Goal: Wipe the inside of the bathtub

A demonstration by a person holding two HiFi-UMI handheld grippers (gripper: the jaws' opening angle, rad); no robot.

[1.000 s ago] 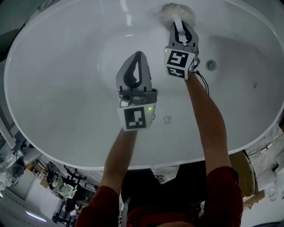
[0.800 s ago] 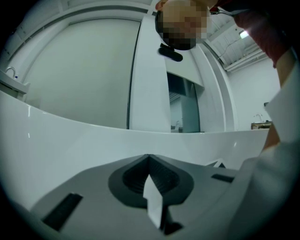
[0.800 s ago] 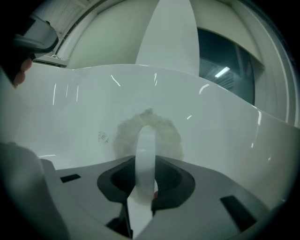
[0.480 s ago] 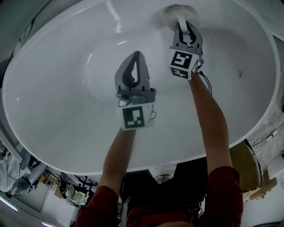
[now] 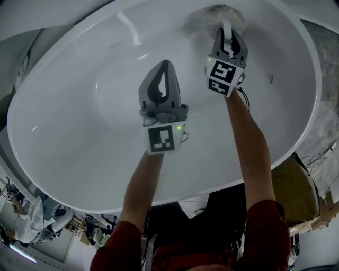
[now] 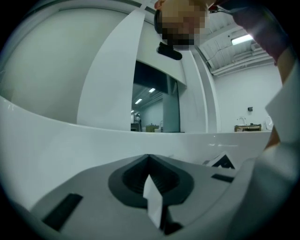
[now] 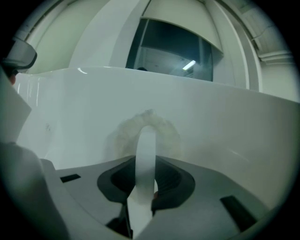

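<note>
Right gripper (image 5: pixel 228 35) holds fluffy scrubber (image 5: pixel 210 16) against bathtub (image 5: pixel 69 124) wall.

1. Fluffy pad (image 5: pixel 206 15): its near part was hidden behind the right gripper (image 5: pixel 229 33). In the right gripper view I saw it only as a soft blur (image 7: pixel 164 129) against the wall of the bathtub (image 7: pixel 234 122).
2. White handle (image 7: pixel 146 154): clamped between the right jaws, its lower end hidden behind them.
3. White sliver (image 6: pixel 152 197) at the closed jaws of the left gripper (image 5: pixel 165 64): I could not tell what it was.
4. Bathtub far rim: cut off by the head view's top edge.
5. Dark speck (image 5: pixel 270 79) on the tub wall: too small for me to identify.
6. Clutter (image 5: pixel 47 219) beyond the rim, lower left: too small for me to tell apart.
</note>
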